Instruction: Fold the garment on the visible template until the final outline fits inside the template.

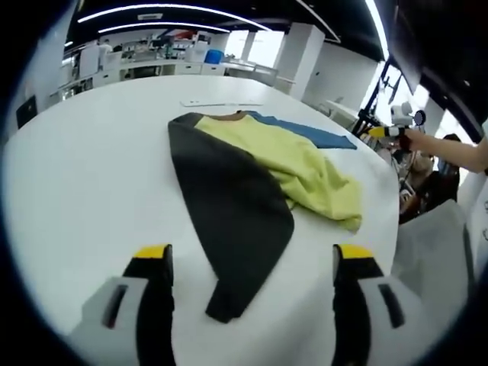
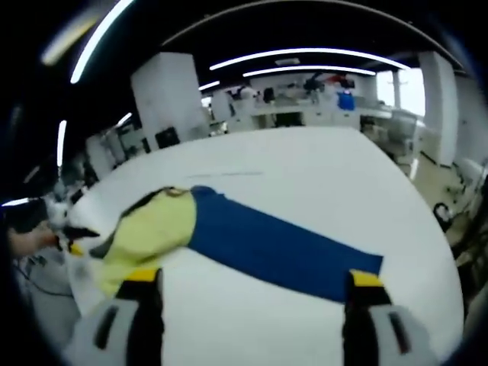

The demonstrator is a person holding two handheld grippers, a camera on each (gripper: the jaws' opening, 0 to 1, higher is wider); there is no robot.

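My left gripper (image 1: 253, 263) and right gripper (image 2: 253, 284) gape, unloaded — soft garment (image 1: 305, 171) rumpled, yellow, black, blue; white table (image 1: 91, 168) bare around.

Dark ceiling with light strips (image 2: 305, 55), white pillar (image 2: 164, 95), bright windows (image 1: 255, 46)

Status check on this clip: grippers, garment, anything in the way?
Left hand-held gripper open, empty. Right hand-held gripper open, empty. Garment lies loosely spread on white table, black, yellow and blue panels showing, fold unfinished. Nothing in the way.
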